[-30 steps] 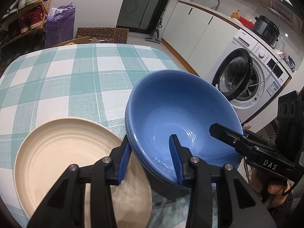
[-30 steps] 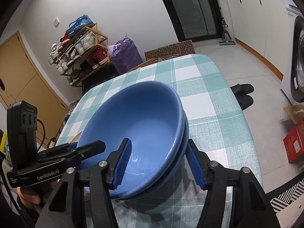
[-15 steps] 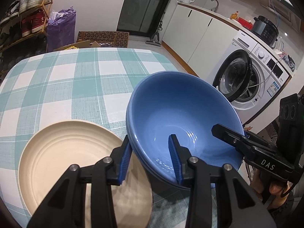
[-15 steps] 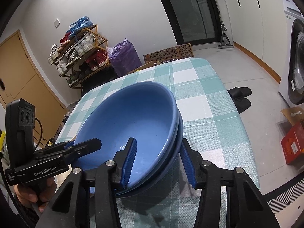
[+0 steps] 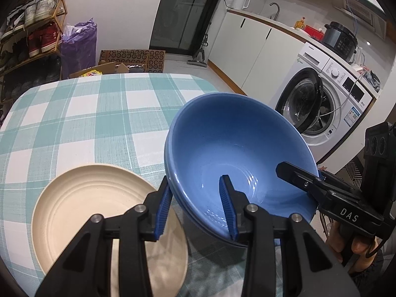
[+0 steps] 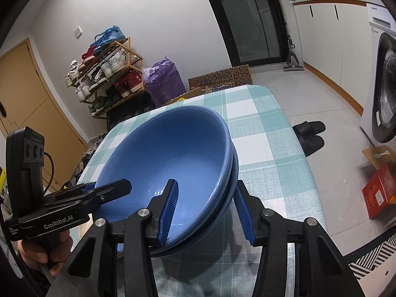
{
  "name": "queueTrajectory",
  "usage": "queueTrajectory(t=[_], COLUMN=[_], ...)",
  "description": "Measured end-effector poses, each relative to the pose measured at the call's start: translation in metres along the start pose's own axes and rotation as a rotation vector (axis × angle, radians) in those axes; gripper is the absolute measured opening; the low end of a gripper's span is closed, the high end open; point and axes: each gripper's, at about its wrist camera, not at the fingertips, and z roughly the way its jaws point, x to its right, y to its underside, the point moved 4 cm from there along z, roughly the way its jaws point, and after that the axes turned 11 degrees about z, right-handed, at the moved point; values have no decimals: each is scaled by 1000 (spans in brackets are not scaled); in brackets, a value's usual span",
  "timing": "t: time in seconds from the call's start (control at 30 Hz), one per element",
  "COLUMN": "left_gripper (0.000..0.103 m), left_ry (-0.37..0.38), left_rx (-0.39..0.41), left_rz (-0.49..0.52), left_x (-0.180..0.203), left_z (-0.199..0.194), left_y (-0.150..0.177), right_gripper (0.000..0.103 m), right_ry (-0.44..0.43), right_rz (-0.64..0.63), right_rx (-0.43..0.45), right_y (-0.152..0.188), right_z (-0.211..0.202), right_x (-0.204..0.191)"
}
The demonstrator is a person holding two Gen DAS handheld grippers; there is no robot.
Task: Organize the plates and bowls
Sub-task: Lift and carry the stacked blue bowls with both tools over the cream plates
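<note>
both the left gripper [image 5: 195, 208] and the right gripper [image 6: 206, 209] have their fingers closed on opposite rims of the nested blue bowls [image 5: 237, 158], held tilted near the tabletop's [image 5: 86, 113] right edge beside the cream plate [image 5: 99, 220], probably for steady two-handed carrying.

I see bare checked tablecloth [image 5: 81, 113] far and left; near me the beige plate [image 5: 81, 212] and 2 stacked blue bowls [image 5: 237, 153] block passage.

Your right gripper [image 6: 204, 208] straddles the rim of the stacked blue bowls [image 6: 173, 153]; your left gripper [image 6: 109, 188] grips the opposite rim above the checked worktop [image 6: 267, 153].
</note>
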Motion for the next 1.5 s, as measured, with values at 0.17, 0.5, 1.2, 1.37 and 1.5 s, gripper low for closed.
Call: queueTrajectory(t=[0.17,0.5,1.2,1.37,1.5], left_gripper=[37,37,37,37,37], left_ry=[3,-7,-84,-104,-120], left_rx=[19,66,108,112,112], left_rz=[5,9,-31,-48,-65], left_x=[5,7,-22,-35,-47], left_z=[-11,-40,-88,-97,-102], left_y=[-3,-5,12,20,27], right_gripper=[47,47,47,47,47], right_ry=[1,-13,-82,-97,-111], right_rz=[-9,-39,-121,-139,-152], right_rx=[21,61,56,40,24], right_y=[-2,-2,12,16,20], right_z=[-15,-43,-52,-42,-34], right_x=[-5,-27,-90,-104,-115])
